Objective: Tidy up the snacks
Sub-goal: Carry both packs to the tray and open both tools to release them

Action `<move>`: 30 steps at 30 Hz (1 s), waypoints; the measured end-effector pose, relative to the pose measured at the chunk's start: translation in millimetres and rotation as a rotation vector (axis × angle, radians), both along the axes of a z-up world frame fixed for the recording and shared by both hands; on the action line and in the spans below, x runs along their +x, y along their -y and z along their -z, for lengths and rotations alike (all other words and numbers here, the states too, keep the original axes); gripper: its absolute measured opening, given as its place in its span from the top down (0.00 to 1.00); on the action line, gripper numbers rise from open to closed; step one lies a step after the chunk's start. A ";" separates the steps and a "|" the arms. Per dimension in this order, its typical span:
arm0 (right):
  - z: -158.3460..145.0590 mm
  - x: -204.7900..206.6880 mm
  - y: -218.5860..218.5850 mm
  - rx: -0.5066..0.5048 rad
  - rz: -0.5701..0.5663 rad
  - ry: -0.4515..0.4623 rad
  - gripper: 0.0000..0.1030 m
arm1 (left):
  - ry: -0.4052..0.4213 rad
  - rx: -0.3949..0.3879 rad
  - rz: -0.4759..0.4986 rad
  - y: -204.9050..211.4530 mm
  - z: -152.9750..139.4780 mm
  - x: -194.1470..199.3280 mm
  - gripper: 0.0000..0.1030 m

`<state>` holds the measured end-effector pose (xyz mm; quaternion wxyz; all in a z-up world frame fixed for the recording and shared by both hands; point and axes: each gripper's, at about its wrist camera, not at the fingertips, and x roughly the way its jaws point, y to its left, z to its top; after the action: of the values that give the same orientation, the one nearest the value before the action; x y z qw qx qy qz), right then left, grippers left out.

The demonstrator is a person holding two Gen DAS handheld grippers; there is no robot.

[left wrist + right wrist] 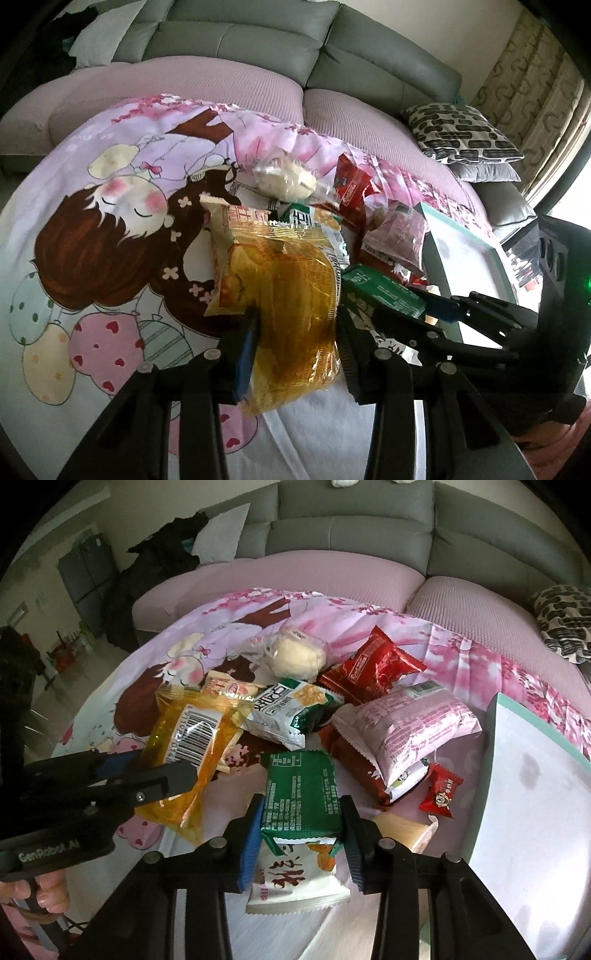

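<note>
Green packet (301, 794): lay flat near the front edge of the cartoon bedsheet (461, 653), its long axis running away from the right gripper (301, 830), near end between the two pads. The jaws stood partly closed, flanking its sides; whether the pads actually pressed on the wrapper could not be told from this angle. A white packet (295, 886) lay under its near end.

Yellow packet (288, 295): clear amber wrapper, barcode side toward the right camera, held in the left gripper (295, 332), jaws narrowed onto its lower end, the rest standing up and forward over the sheet. It seemed lifted off the pile.

Key relation: the green packet sat straight ahead of the right gripper, and the tray (535, 812) lay just to that gripper's right, at the sheet's right edge. The right hand was the nearer to both.

Tray: pale base, teal rim; nothing seen in it in either view.

Remaining pile, mid-sheet toward the far edge: white-and-green packet (291, 709), pink packet (402, 731) overlapping a brown one, red packet (373, 668), a clear-wrapped pale bun (295, 657), a small red sweet (441, 790) near the tray.

Surround: grey sofa (351, 528) behind.
</note>
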<state>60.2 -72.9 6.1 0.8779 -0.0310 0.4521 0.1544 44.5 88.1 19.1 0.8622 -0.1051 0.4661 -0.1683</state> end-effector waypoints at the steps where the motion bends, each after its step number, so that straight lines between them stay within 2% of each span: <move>1: -2.7 -2.3 0.8 0.005 0.001 0.004 0.59 | 0.003 0.004 -0.001 0.3 -2.2 -1.0 0.59; 11: -40.0 -34.1 36.5 0.069 0.076 0.077 0.59 | 0.050 0.037 0.036 21.6 -34.3 -11.3 0.59; 20: -57.2 -36.1 115.7 0.077 0.342 0.124 0.59 | 0.120 0.041 0.168 88.6 -65.8 0.9 0.59; 30: -58.2 -22.6 198.9 0.053 0.623 0.145 0.59 | 0.133 0.046 0.336 184.8 -65.3 36.9 0.59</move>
<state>37.6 -271.9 64.3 0.9134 0.1206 0.3721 -0.1126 81.4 -96.7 84.4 0.8531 0.0055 0.4227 -0.3060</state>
